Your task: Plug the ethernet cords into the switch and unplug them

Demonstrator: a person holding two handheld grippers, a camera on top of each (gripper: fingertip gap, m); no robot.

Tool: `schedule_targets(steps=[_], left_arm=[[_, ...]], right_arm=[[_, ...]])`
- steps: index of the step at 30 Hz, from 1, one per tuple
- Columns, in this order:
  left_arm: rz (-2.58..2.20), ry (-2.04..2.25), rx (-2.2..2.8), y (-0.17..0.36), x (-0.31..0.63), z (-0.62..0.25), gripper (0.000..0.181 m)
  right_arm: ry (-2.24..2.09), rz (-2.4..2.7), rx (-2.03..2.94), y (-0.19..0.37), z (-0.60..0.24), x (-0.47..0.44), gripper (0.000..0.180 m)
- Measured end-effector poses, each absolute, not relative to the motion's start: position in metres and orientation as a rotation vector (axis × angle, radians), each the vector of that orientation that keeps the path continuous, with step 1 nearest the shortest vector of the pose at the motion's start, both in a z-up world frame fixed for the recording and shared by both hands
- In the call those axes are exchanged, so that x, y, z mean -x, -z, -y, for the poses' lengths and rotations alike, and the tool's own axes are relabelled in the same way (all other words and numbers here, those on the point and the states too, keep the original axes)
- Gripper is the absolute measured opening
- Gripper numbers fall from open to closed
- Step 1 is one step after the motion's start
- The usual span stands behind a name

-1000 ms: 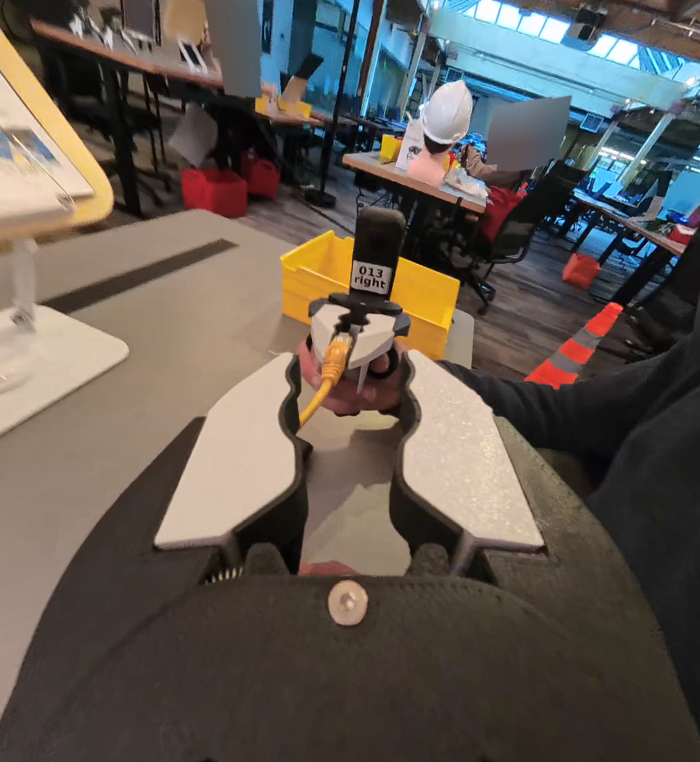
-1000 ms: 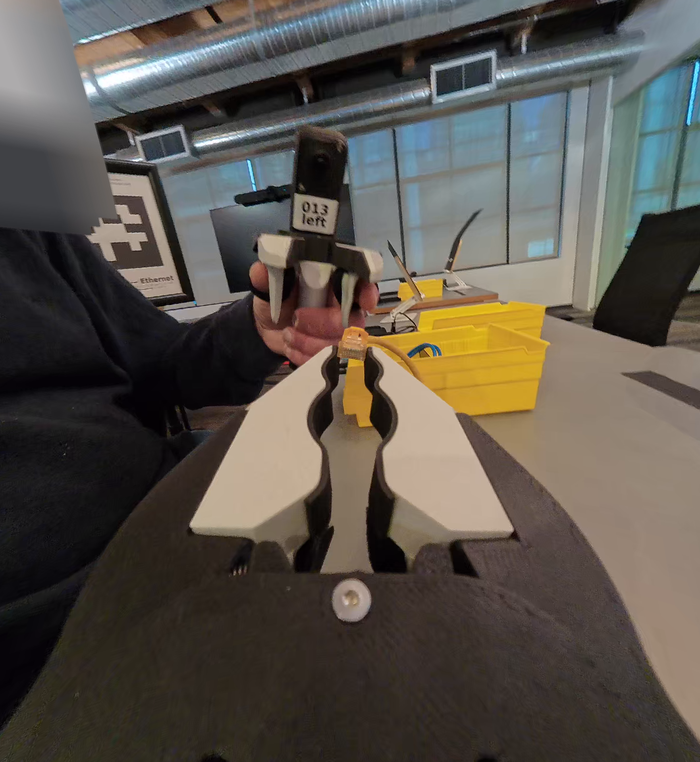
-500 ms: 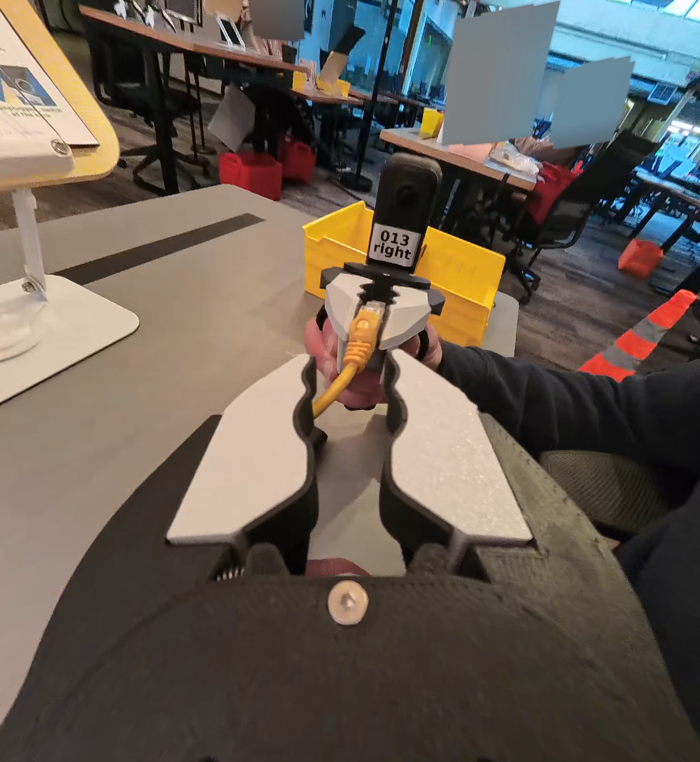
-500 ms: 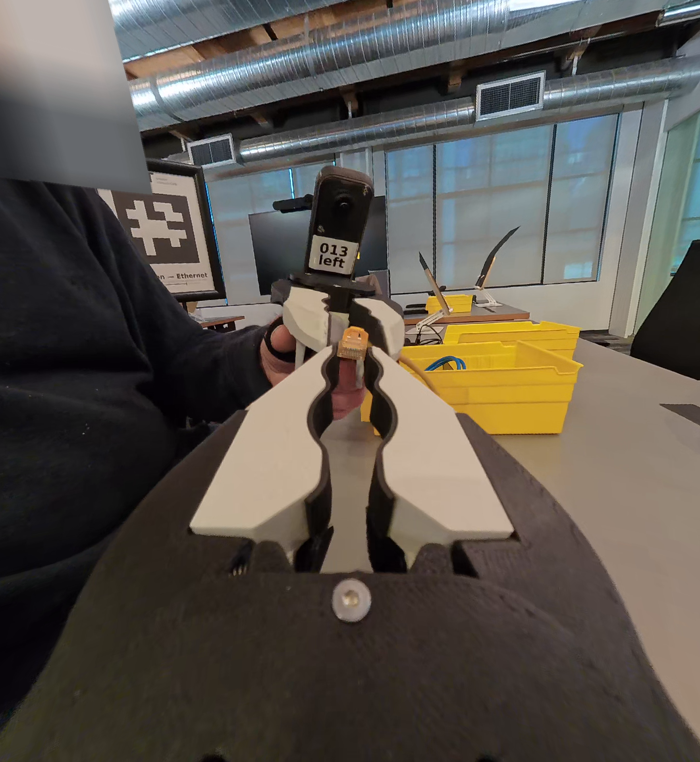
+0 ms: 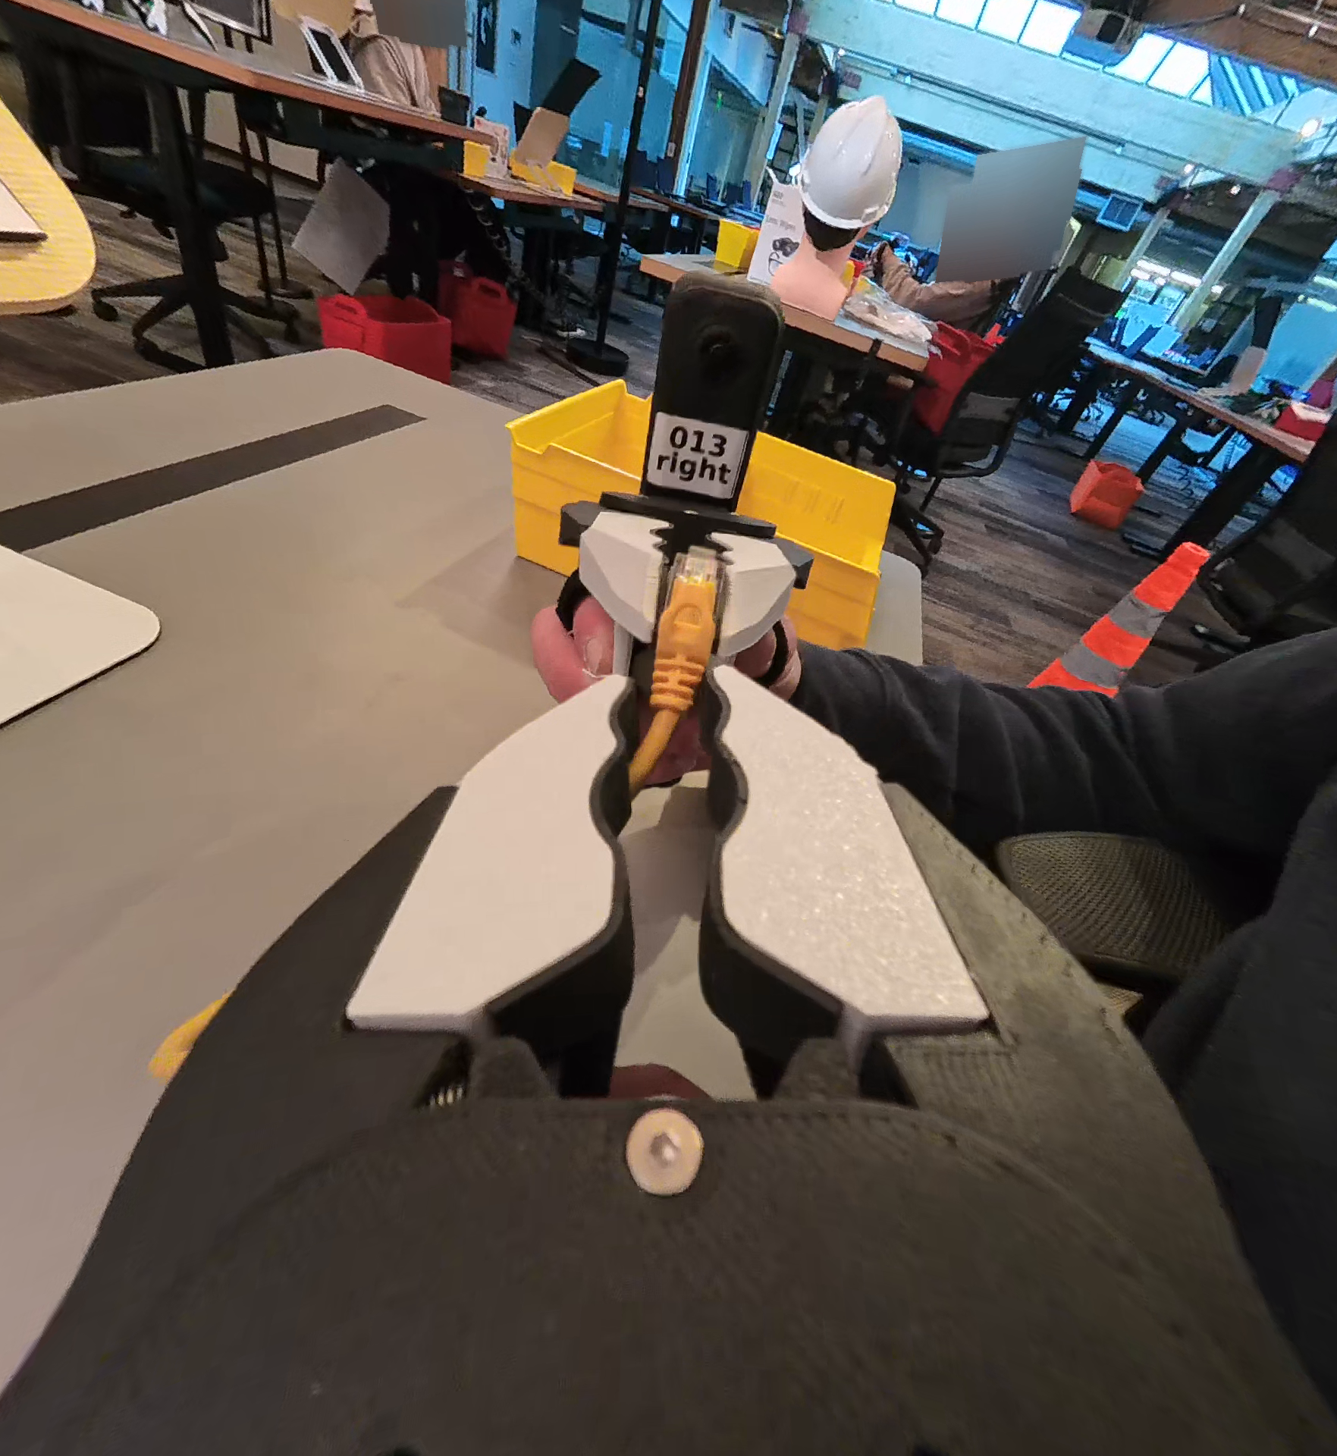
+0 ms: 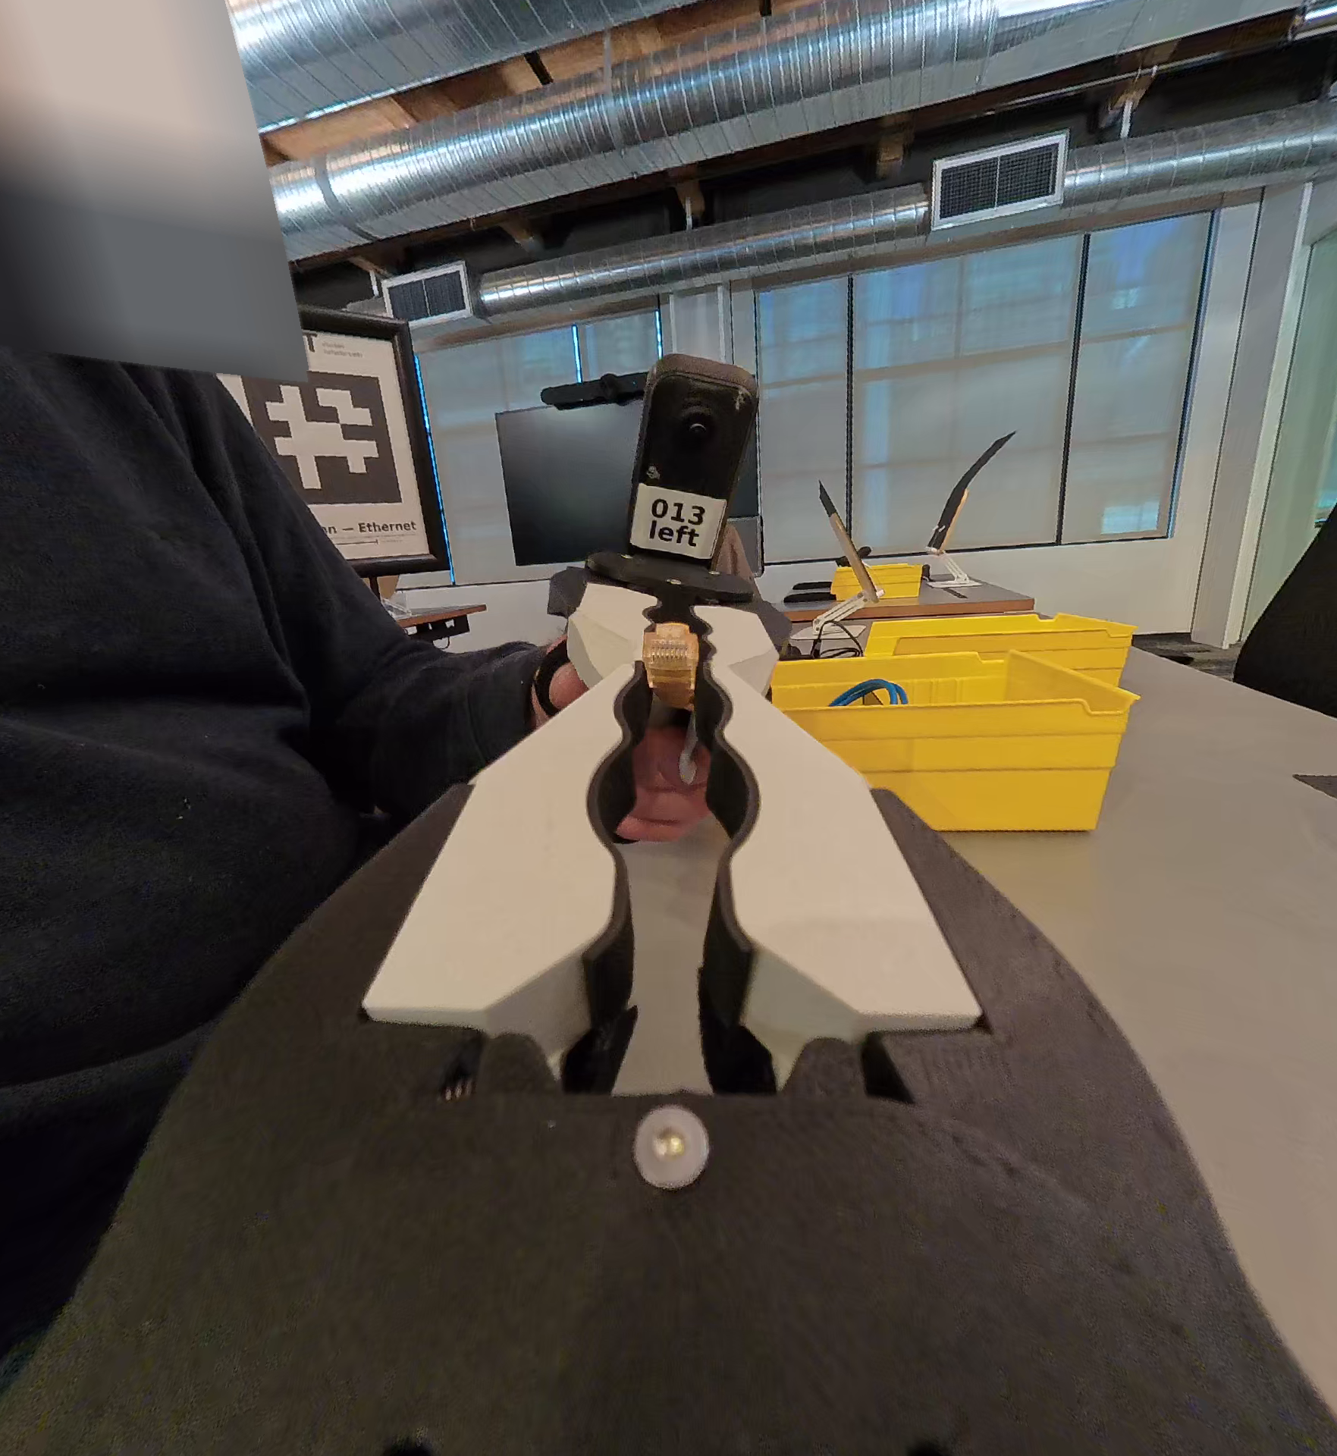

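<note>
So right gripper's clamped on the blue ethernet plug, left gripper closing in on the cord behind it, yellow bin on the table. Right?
Not quite: the ethernet plug in the right gripper is orange-yellow, not blue, as both wrist views show. The only blue cable lies in the yellow bin. The rest holds: the left gripper straddles the cord just behind the plug, not yet shut, and the bin sits on the table.

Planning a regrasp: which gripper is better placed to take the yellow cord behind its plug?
Left: the left gripper has open jaws astride the yellow cord behind the plug, while the right gripper is shut on the plug.
</note>
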State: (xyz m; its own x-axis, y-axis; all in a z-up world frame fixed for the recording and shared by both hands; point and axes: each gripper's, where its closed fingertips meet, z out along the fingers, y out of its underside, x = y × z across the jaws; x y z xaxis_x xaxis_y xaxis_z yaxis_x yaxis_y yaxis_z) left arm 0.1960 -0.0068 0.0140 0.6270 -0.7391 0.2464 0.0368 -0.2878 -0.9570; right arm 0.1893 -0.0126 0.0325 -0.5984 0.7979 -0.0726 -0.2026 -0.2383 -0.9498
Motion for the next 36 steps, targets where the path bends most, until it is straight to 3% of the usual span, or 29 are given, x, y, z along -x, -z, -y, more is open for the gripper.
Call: schedule_targets(steps=[6, 8, 19, 23, 25, 28, 32, 36], left_arm=[[-0.681, 0.642, 1.78, -0.008, -0.19, 0.006, 0.01], [-0.705, 0.572, 1.806, -0.008, -0.185, 0.006, 0.01], [-0.908, 0.352, 1.931, 0.003, -0.184, 0.013, 0.009], [-0.825, 0.462, 1.88, -0.009, -0.186, 0.011, 0.015], [-0.756, 0.579, 1.848, -0.015, -0.185, 0.011, 0.031], [-0.599, 0.821, 1.757, -0.026, -0.179, 0.014, 0.041], [-0.512, 0.98, 1.775, -0.009, -0.178, 0.015, 0.047], [-0.516, 0.88, 1.784, -0.004, -0.162, 0.021, 0.047]], right_arm=[[-1.77, 1.402, 0.838, -0.023, 0.009, -0.186, 0.012], [-1.718, 1.428, 0.837, -0.025, 0.01, -0.188, 0.024], [-1.715, 1.52, 0.87, -0.016, 0.017, -0.183, 0.011], [-1.795, 1.428, 0.837, -0.026, 0.015, -0.185, 0.011], [-1.838, 1.357, 0.824, -0.031, 0.009, -0.186, 0.011], [-1.913, 1.287, 0.798, -0.036, 0.006, -0.191, 0.011], [-1.952, 1.222, 0.774, -0.042, 0.004, -0.191, 0.01], [-1.932, 1.174, 0.783, -0.045, -0.005, -0.193, 0.01]])
